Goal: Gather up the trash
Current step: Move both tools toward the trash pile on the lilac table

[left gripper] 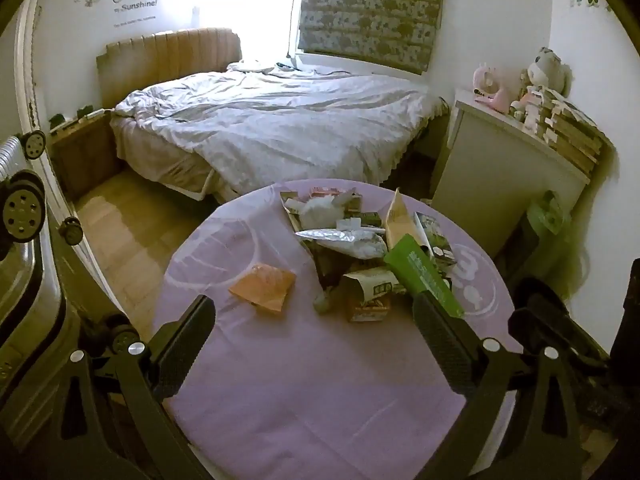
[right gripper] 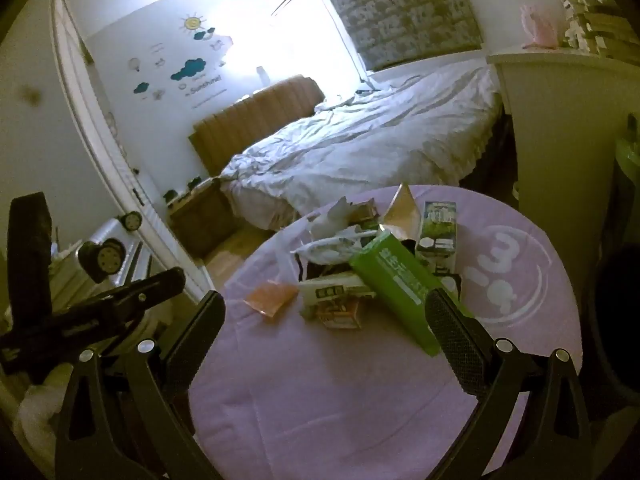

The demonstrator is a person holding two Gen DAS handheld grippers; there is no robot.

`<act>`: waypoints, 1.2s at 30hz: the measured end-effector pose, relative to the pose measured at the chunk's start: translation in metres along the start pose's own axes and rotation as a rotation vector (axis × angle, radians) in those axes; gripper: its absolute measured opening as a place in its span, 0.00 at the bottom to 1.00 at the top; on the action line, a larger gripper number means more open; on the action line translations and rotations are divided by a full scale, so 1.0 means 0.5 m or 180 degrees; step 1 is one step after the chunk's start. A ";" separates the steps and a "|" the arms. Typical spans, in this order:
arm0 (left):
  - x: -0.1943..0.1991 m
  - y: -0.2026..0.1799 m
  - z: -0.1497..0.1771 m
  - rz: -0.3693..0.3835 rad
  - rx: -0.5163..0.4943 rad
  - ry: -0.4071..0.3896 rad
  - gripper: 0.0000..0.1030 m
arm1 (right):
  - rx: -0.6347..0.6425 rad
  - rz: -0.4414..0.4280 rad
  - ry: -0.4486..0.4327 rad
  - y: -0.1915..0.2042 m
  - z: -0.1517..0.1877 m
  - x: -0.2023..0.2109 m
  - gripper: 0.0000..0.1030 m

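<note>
Both the left gripper [left gripper: 316,344] and right gripper [right gripper: 328,340] hover with jaws wide apart and empty above the round lilac-clothed tabletop [left gripper: 320,400]. Collection seems not yet begun; next likely means reaching the long green cardboard box [right gripper: 394,300] on the trash heap at the far edge.

- Tablecloth [left gripper: 304,380]: matt lilac cloth, faintly creased, pale white print.
- Green box [left gripper: 426,276]: smooth card, slight sheen.
- Foil pouch [left gripper: 340,238]: crinkled, silvery, shiny.
- Orange wrapper [left gripper: 264,286]: thin glossy film or paper; cannot tell which.
- Small cartons [left gripper: 370,304]: printed paperboard, dented, matt.
- Left gripper [left gripper: 316,344]: finger pads [left gripper: 444,344] black with rough dimpled texture; frame matt black plastic, bright metal screw heads.
- Right gripper [right gripper: 328,344]: same finish.
- Duvet [left gripper: 280,120]: soft white cloth, rumpled.
- Headboard [left gripper: 168,56]: tan, ribbed padding.
- Floor [left gripper: 128,224]: wood look, glossy.
- Suitcase [left gripper: 24,264]: hard glossy shell, ridged.
</note>
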State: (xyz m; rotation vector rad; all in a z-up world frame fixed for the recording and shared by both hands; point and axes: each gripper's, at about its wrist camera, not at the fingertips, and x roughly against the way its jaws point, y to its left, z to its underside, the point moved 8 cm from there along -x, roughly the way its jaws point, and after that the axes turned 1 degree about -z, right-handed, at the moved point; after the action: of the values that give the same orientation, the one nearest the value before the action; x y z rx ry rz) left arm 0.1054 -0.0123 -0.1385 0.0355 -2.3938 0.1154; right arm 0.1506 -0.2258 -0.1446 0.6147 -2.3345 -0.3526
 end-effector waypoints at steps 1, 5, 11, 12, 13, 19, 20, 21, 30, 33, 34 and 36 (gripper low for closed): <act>-0.001 0.000 0.000 -0.0007 -0.0002 0.0005 0.95 | -0.0004 -0.0003 0.0004 -0.004 -0.003 0.003 0.96; -0.002 -0.002 0.002 -0.0022 -0.0005 0.0015 0.95 | 0.0031 0.0044 -0.0026 0.004 0.000 0.004 0.96; -0.004 -0.001 0.001 -0.0028 -0.0015 0.0019 0.95 | 0.0005 0.0012 -0.0026 -0.002 0.001 0.001 0.96; -0.004 -0.002 0.001 -0.0027 -0.0016 0.0022 0.95 | 0.0003 0.0007 -0.0026 -0.002 -0.001 0.001 0.96; -0.004 -0.001 0.002 -0.0022 -0.0011 0.0023 0.95 | 0.0005 0.0002 -0.0023 -0.002 -0.001 0.002 0.96; -0.003 -0.001 0.002 -0.0020 -0.0008 0.0035 0.95 | 0.0024 0.0007 -0.0015 -0.004 0.009 -0.012 0.96; -0.003 0.000 0.002 -0.0019 -0.0008 0.0039 0.95 | 0.0025 0.0009 -0.0019 -0.004 0.011 -0.013 0.96; -0.003 0.000 0.002 -0.0021 -0.0008 0.0041 0.95 | 0.0028 0.0011 -0.0017 -0.003 0.014 -0.016 0.96; -0.019 0.003 0.006 -0.0024 -0.0002 0.0061 0.95 | 0.0008 -0.0034 0.0059 -0.003 0.009 -0.028 0.96; -0.022 0.005 0.006 -0.0023 0.0004 0.0077 0.95 | -0.0025 -0.0047 0.0098 -0.009 0.008 -0.030 0.96; -0.023 0.006 0.006 -0.0027 0.0005 0.0085 0.95 | -0.0051 -0.0059 0.0113 -0.010 0.007 -0.029 0.96; -0.025 0.008 0.006 -0.0031 0.0009 0.0091 0.95 | -0.0082 -0.0079 0.0124 -0.010 0.007 -0.029 0.96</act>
State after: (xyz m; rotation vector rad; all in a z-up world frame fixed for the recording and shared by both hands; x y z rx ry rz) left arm 0.1123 -0.0087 -0.1496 0.0463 -2.3646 0.1141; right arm 0.1595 -0.2223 -0.1571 0.6330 -2.2834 -0.3780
